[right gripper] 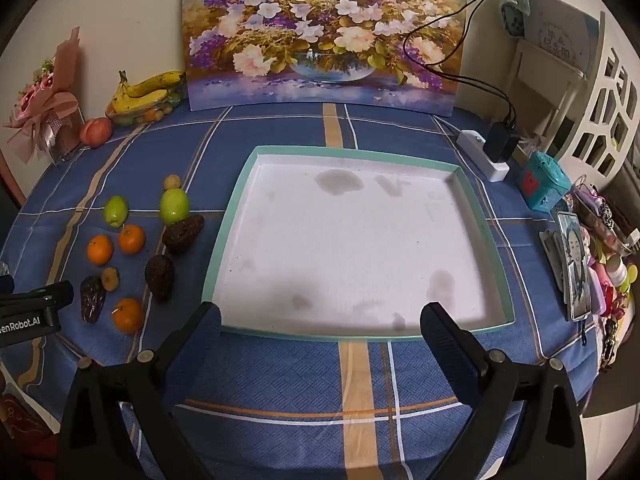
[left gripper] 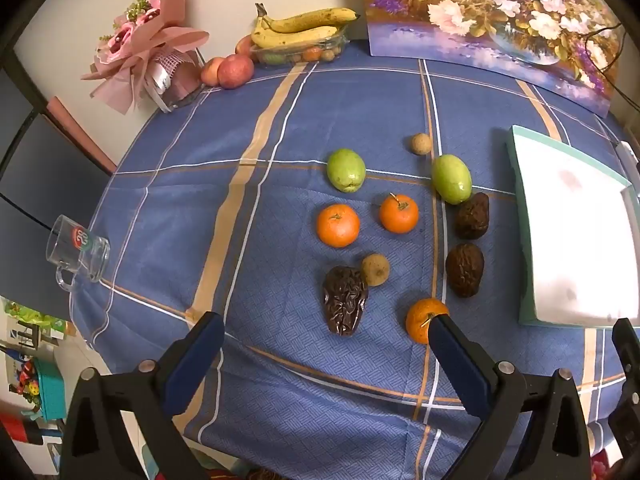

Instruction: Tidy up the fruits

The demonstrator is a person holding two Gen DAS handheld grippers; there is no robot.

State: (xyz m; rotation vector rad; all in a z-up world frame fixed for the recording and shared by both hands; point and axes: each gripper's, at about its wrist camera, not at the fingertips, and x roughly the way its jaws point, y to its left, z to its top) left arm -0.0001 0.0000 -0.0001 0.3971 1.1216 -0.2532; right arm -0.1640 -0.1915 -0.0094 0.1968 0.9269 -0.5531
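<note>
Both tools wide open, nothing held. Left tool (left gripper: 326, 332) hangs over the blue plaid cloth (left gripper: 280, 128) on the worktop, tilted down at the loose fruit; its right finger (left gripper: 456, 356) overlaps the near orange (left gripper: 420, 318) in view, contact can't be told. Fruit cluster sits left of the tray: two green fruits (left gripper: 346, 170) (left gripper: 451, 178), two more oranges (left gripper: 338, 225) (left gripper: 399, 213), three dark wrinkled fruits (left gripper: 345, 300) (left gripper: 465, 269) (left gripper: 473, 216), two small tan round ones (left gripper: 375, 269) (left gripper: 421, 144). The tan one in the middle touches the dark fruit nearest the left tool. Right tool (right gripper: 320, 320) hovers over the near edge of the white tray (right gripper: 472, 332) with teal rim; tray holds no fruit, only stains. Far back left: bananas (left gripper: 304, 26) on a clear container, apples (left gripper: 230, 70), pink bouquet (left gripper: 140, 52). Flower painting (right gripper: 324, 32) leans on the wall behind. Glass mug (left gripper: 78, 252) at the left worktop edge. White power strip (right gripper: 482, 152) and a teal box (right gripper: 544, 184) right of the tray.
</note>
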